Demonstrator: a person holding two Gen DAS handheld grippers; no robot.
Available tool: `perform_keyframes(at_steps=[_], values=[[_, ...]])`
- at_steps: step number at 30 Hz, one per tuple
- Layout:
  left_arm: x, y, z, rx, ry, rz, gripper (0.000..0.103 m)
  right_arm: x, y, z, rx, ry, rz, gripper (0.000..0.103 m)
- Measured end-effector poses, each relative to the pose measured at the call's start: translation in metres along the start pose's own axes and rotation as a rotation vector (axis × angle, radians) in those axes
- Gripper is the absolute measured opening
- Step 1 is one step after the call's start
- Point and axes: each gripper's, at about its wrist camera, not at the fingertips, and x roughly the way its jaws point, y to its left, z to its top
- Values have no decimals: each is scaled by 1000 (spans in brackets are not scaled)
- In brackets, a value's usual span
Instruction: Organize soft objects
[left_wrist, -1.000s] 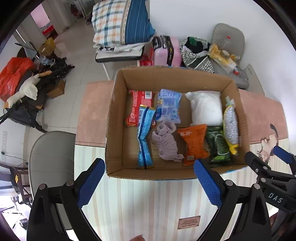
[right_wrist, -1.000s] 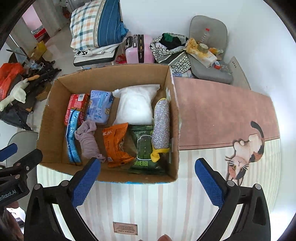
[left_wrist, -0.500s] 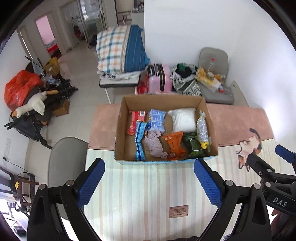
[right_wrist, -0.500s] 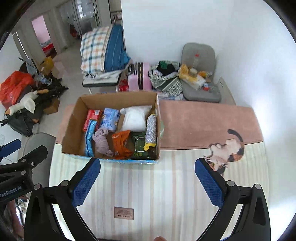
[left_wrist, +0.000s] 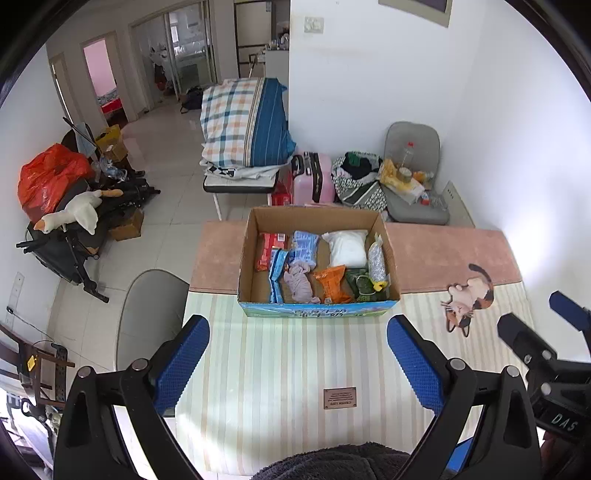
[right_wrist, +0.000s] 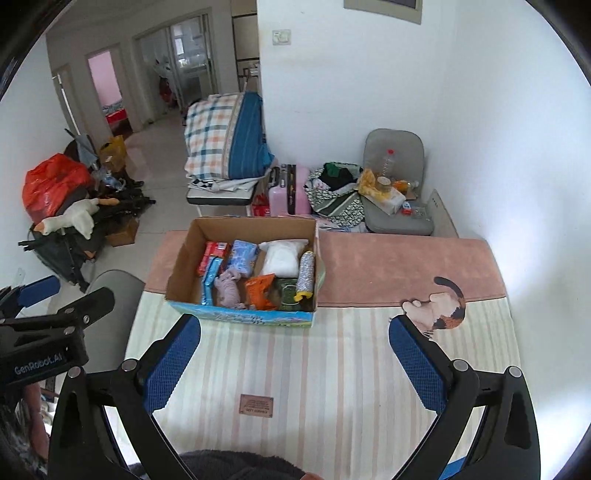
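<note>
An open cardboard box (left_wrist: 317, 312) (right_wrist: 240, 316) stands on the table's striped cloth. Inside lie a white pillow pack (left_wrist: 347, 248) (right_wrist: 281, 256), a mauve cloth (left_wrist: 300, 282) (right_wrist: 228, 283), an orange packet (left_wrist: 332, 282) (right_wrist: 260, 291), a green packet (left_wrist: 364, 286), blue packets (left_wrist: 306, 246) (right_wrist: 242, 254), a red packet (left_wrist: 269, 246) and a silver scrubber (left_wrist: 376, 258) (right_wrist: 306, 272). My left gripper (left_wrist: 297, 360) is open and empty, high and well back from the box. My right gripper (right_wrist: 295, 363) is likewise open and empty, to the right of the left one.
The table has a pink strip (right_wrist: 399, 269) and a cat print (left_wrist: 467, 299). A grey chair (left_wrist: 147, 314) stands at the left side. Behind are a folded plaid quilt (left_wrist: 245, 125), a pink suitcase (left_wrist: 312, 177) and a cluttered grey chair (left_wrist: 410, 184). A dark fuzzy sleeve (left_wrist: 332, 461) shows at the bottom.
Both grippers have pulled up and back from the box, which now looks much smaller. Both stay open and empty. The box contents have not moved.
</note>
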Motion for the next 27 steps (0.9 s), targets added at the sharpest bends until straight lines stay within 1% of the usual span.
perform_keyframes(at_steps=[3,6,11,14,19,27], values=[[-12,0,-3,-1,-30,19,99,-15,1,-5,-7,-12,3,103],[-22,0,-7,-4,-46,20,99,-23,1,-8,-9,-17,7,103],[-31,1,-8,-1,-70,29,99,-36,-2,-6,-3,-51,-16,103],[-35,2,-7,-3,-83,33,99,-38,-4,-4,1,-75,-35,103],[-38,2,-7,-8,-94,39,99,-42,-7,2,5,-90,-43,103],[-26,1,-3,-5,-95,60,99,-31,-6,8,8,-100,-61,103]])
